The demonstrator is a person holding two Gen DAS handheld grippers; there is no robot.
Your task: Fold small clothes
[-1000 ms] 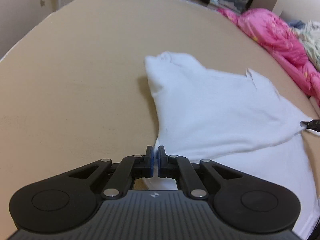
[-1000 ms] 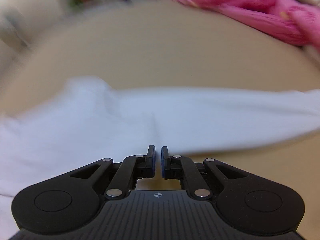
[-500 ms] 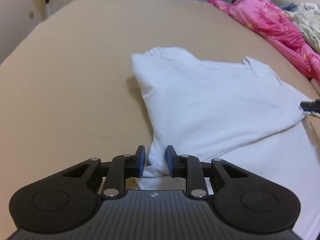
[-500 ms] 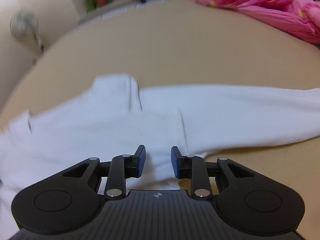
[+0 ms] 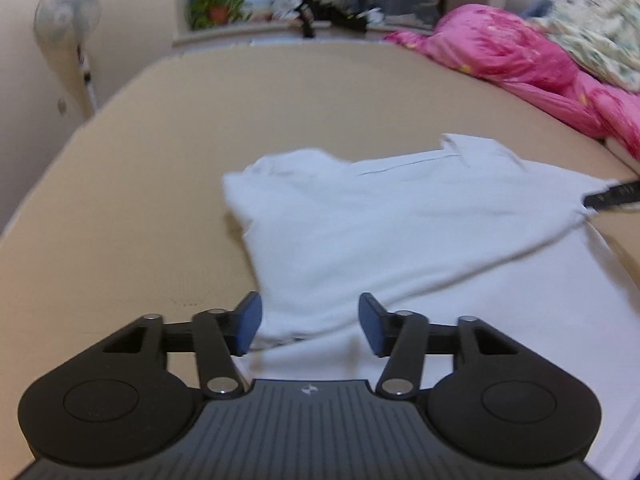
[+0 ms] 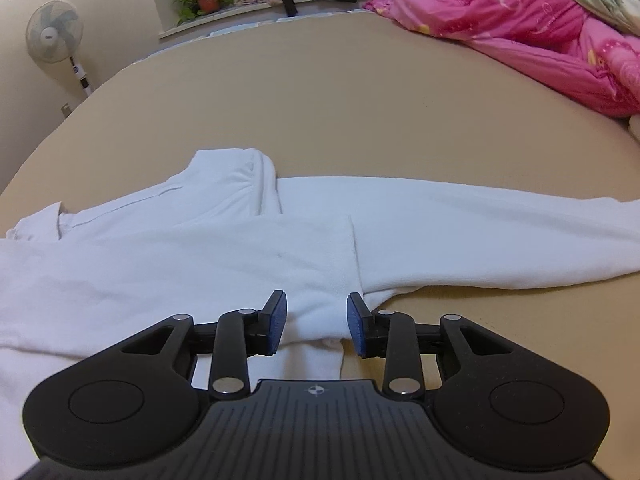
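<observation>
Indoors, tan bed (image 6: 360,92), fan (image 6: 54,32)

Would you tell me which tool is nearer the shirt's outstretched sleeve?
Right. The right tool is opening beside the sleeve; the left tool, also opening, is over the shirt's opposite edge.

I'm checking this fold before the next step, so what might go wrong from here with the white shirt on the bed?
1. Both grippers' jaws are opening with cloth of the white shirt between them; the left gripper or right gripper might snag the fabric and pull the fold open.
2. The folded-over layer lies askew, so later folds may come out crooked.
3. The long sleeve trails sideways, unfolded.
</observation>
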